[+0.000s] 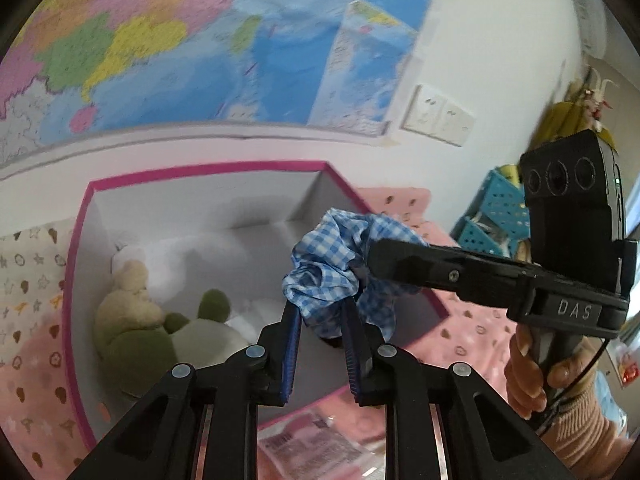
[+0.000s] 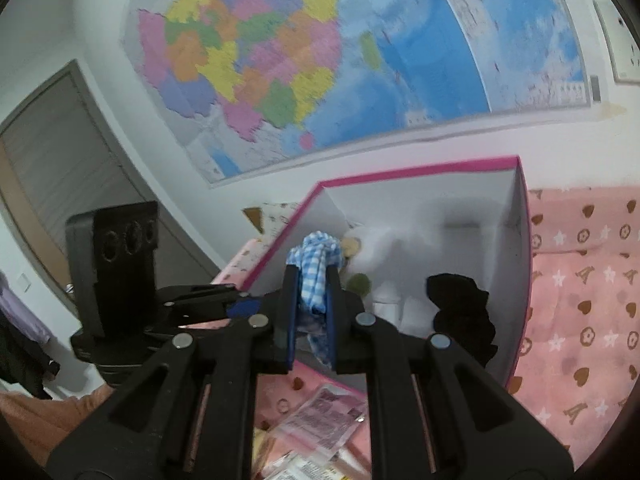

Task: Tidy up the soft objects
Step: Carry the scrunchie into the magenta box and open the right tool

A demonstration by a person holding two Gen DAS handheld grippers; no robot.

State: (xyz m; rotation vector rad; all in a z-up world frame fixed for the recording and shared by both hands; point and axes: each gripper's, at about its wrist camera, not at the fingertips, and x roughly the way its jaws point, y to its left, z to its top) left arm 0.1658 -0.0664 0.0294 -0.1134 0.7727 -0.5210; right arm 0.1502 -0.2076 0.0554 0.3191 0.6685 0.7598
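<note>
A blue-and-white checked scrunchie (image 1: pixel 332 260) hangs in the air over the near edge of a pink-rimmed white box (image 1: pixel 208 168). My left gripper (image 1: pixel 318 304) is shut on its lower folds. My right gripper (image 1: pixel 372 258) reaches in from the right and is shut on the same scrunchie. In the right wrist view the scrunchie (image 2: pixel 314 264) is pinched between the right gripper (image 2: pixel 312 278), and the left gripper (image 2: pixel 236 302) sits close at its left. Inside the box lie a green and cream plush toy (image 1: pixel 136 320) and a black soft item (image 2: pixel 460 312).
The box rests on a pink patterned blanket (image 2: pixel 580 300). A plastic packet (image 2: pixel 324 412) lies in front of the box. A large map (image 1: pixel 200 48) covers the wall behind. Blue perforated baskets (image 1: pixel 496 208) stand at the right, and a door (image 2: pixel 60 168) stands at the left.
</note>
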